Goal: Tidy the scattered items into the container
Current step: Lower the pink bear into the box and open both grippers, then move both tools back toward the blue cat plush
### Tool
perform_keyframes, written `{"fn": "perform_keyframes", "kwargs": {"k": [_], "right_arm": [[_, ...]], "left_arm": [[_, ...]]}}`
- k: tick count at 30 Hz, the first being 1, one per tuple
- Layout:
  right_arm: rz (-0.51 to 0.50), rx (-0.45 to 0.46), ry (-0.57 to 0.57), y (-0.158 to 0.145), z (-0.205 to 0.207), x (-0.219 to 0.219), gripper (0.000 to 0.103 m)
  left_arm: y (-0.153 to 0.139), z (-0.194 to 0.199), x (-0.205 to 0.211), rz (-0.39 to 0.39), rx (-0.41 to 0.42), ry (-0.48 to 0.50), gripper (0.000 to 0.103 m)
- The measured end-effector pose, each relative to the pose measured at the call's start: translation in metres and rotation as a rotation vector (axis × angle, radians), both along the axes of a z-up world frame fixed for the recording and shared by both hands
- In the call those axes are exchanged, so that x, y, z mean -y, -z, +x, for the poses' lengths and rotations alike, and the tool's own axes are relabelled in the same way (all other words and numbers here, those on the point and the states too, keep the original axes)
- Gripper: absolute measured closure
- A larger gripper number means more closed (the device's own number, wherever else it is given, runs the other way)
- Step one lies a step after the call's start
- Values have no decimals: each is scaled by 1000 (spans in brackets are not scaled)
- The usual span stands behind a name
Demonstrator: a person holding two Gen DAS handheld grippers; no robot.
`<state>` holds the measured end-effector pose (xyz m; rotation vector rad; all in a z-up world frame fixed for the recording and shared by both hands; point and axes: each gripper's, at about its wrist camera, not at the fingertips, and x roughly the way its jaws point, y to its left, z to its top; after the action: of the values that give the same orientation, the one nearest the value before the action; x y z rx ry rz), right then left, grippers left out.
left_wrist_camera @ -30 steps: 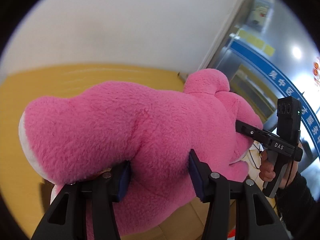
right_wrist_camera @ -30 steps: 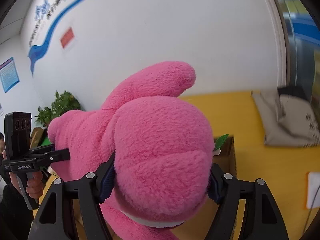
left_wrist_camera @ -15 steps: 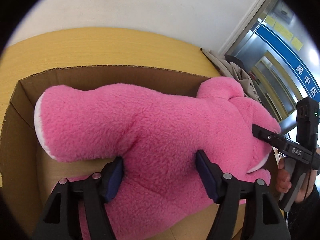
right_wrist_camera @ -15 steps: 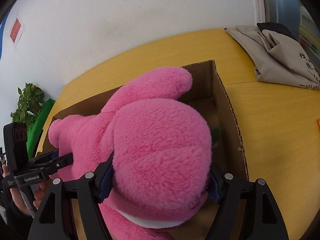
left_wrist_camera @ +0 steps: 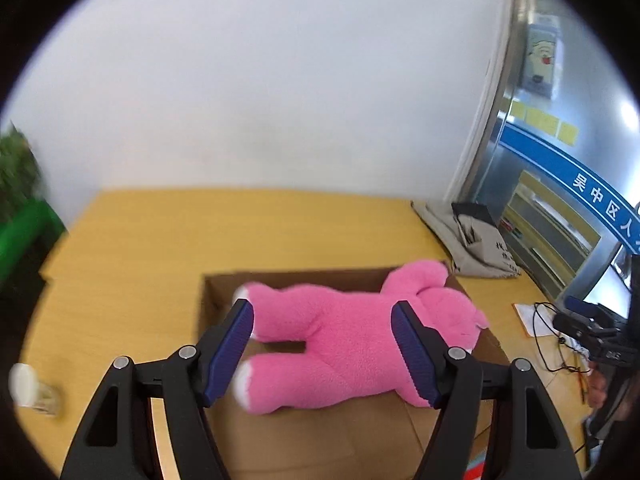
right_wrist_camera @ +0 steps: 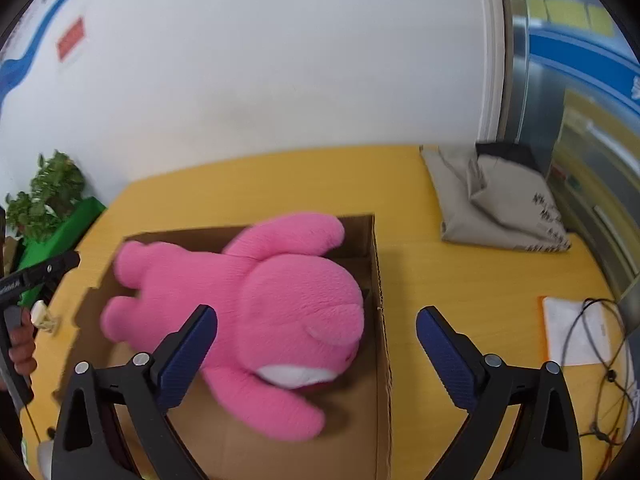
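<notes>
A pink plush toy (left_wrist_camera: 344, 340) lies on its side inside the open cardboard box (left_wrist_camera: 304, 276) on the yellow table. My left gripper (left_wrist_camera: 322, 306) hovers above and in front of it, open, its blue pads clear of the fur. In the right wrist view the toy (right_wrist_camera: 280, 300) fills the box (right_wrist_camera: 380, 320) with its head toward the right wall. My right gripper (right_wrist_camera: 316, 313) is above the head with its jaws opening wide, touching nothing. Each gripper shows at the edge of the other's view, held by a hand.
A beige cloth bag (right_wrist_camera: 496, 208) lies at the table's far right. Papers and black cables (right_wrist_camera: 576, 336) sit to the right of the box. A small pale item (right_wrist_camera: 42, 316) rests left of it. A green plant (right_wrist_camera: 44, 196) stands beyond the left edge.
Both grippers let go of the pink toy and pulled back and upward. The toy, carried over the box before, now lies inside it.
</notes>
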<state>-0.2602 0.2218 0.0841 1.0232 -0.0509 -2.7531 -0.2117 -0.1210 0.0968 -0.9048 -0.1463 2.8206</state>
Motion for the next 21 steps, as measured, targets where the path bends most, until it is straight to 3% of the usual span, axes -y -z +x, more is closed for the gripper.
{"fn": "perform_keyframes", "kwargs": {"k": [3,7,13,19,21], "right_arm": [[12,-84,-25,-30,55,6,0],[12,-156,-66,-49,132,23,0],[81,-150,-33,-33,208,34,0],[89,-111,-17,-13,236,34,0],[95,-110,-23,-10,244,35,0]], "left_arm": [[-41,65,-17,-48,-82,-53,22],[-55,136,-36,-19,-104,-8,22],[-9,211,-60,-80,-87,-13,22],[24,238,-70,37,-26,-62,22],[31,242,-74,37,-9,-59,22]]}}
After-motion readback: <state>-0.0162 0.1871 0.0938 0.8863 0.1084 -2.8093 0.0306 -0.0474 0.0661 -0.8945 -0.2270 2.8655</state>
